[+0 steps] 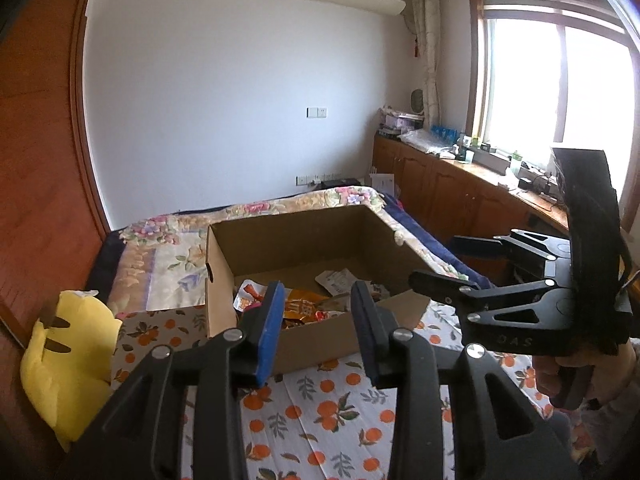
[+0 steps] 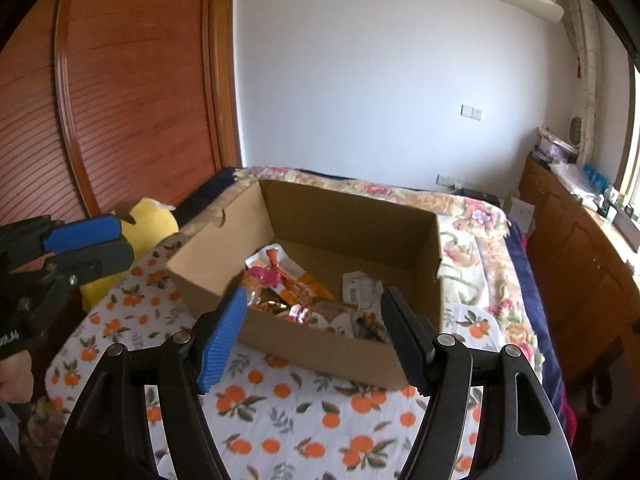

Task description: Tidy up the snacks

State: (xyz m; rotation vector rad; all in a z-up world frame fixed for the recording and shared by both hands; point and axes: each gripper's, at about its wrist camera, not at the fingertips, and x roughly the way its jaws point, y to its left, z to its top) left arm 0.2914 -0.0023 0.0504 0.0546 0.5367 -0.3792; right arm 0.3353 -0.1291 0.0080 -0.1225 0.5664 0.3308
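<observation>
An open cardboard box (image 1: 304,216) (image 2: 348,196) stands on the bed, and several snack packets (image 1: 304,308) (image 2: 288,292) lie heaped in its near half. A single white packet (image 2: 360,286) rests further right in the box. My left gripper (image 1: 318,292) hovers above the box's near wall, open by a narrow gap, with nothing between its blue-padded fingers. My right gripper (image 2: 316,300) hangs over the same near wall, open wider and empty. Each gripper shows in the other's view: the right one (image 1: 448,264) at the right side, the left one (image 2: 124,240) at the left side.
The box sits on an orange-print sheet (image 1: 320,412) (image 2: 280,420) over a floral bedspread (image 1: 168,240). A yellow plush toy (image 1: 68,360) (image 2: 156,216) lies left of the box, by a wooden wardrobe (image 2: 132,80). Wooden cabinets (image 1: 460,192) under a window line the right side.
</observation>
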